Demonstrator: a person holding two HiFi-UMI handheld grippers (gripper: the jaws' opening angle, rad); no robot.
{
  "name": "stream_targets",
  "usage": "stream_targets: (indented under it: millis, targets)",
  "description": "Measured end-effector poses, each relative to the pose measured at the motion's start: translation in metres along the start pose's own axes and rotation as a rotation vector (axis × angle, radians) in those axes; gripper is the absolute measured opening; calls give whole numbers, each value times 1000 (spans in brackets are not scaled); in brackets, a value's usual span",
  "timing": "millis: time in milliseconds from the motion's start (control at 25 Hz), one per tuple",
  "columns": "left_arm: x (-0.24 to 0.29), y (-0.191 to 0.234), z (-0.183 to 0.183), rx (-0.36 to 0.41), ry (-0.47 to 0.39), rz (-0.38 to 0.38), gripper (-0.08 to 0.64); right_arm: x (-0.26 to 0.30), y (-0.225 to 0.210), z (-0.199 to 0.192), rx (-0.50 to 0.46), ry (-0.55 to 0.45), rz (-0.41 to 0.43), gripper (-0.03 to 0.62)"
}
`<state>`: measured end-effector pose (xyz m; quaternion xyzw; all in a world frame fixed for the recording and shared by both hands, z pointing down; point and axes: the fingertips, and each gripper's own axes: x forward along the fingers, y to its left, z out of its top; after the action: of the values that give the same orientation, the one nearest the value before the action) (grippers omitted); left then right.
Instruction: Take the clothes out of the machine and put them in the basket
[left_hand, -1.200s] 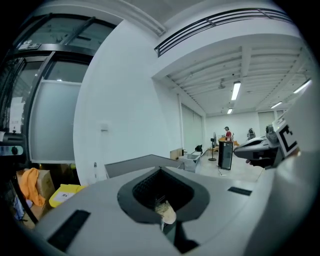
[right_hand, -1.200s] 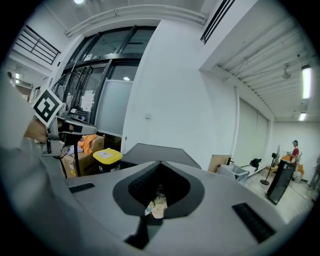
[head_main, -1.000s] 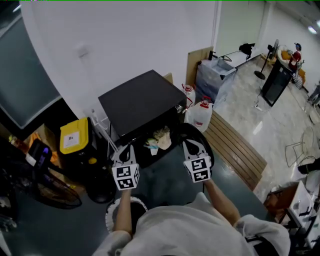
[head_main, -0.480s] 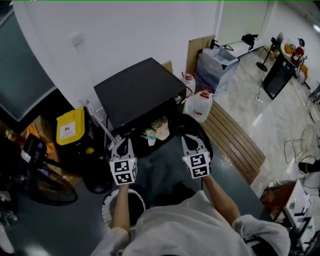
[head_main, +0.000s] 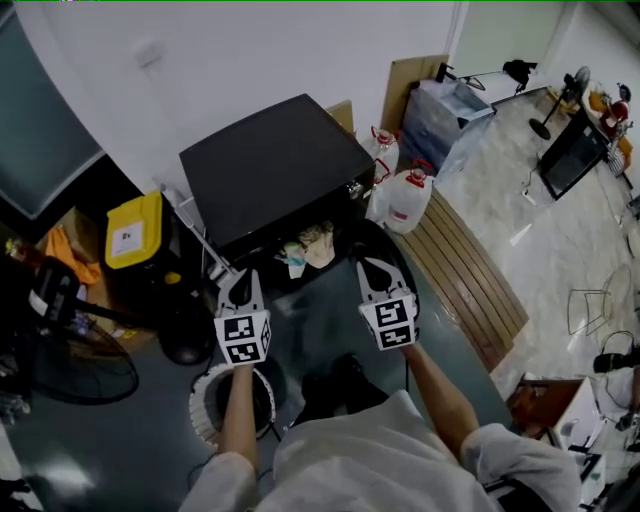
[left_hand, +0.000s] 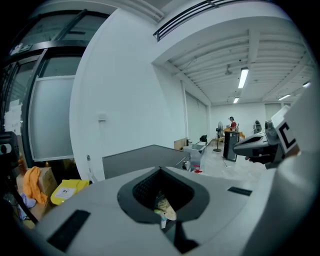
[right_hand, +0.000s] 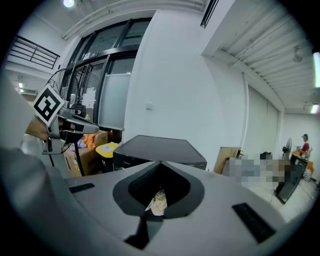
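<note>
A black machine (head_main: 270, 165) stands against the white wall, and its round door (head_main: 408, 272) hangs open at the front. Light-coloured clothes (head_main: 307, 245) bulge out of its opening. Both grippers hover side by side in front of that opening, apart from the clothes. My left gripper (head_main: 240, 284) is shut and holds nothing, and my right gripper (head_main: 371, 270) is shut and empty above the open door. In the left gripper view, the left gripper (left_hand: 160, 168) frames the clothes (left_hand: 165, 207) beyond its joined tips. The right gripper (right_hand: 161, 161) frames the clothes (right_hand: 159, 199) in the same way. A round white basket (head_main: 205, 395) sits on the floor under my left forearm.
A yellow-lidded bin (head_main: 132, 230) stands left of the machine, with a floor fan (head_main: 85, 372) nearer me. Two water jugs (head_main: 408, 198) and a plastic storage box (head_main: 445, 115) stand to the machine's right. A slatted wooden bench (head_main: 470, 285) runs along the right.
Both shut grippers have sunk a little in front of the machine. The view has tipped, so the basket under my left arm shows more fully.
</note>
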<state>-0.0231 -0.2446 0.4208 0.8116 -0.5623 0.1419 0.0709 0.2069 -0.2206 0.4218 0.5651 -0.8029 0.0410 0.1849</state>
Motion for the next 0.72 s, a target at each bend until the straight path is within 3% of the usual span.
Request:
stream_targets:
  millis: [360,720]
  targets:
    - [25,-11,-27,-56,39,30,17,40,-14,-29,12,43,37,21]
    - [48,-14,-96,-88,114,21,17,78,-3,-88,28,105,67,21]
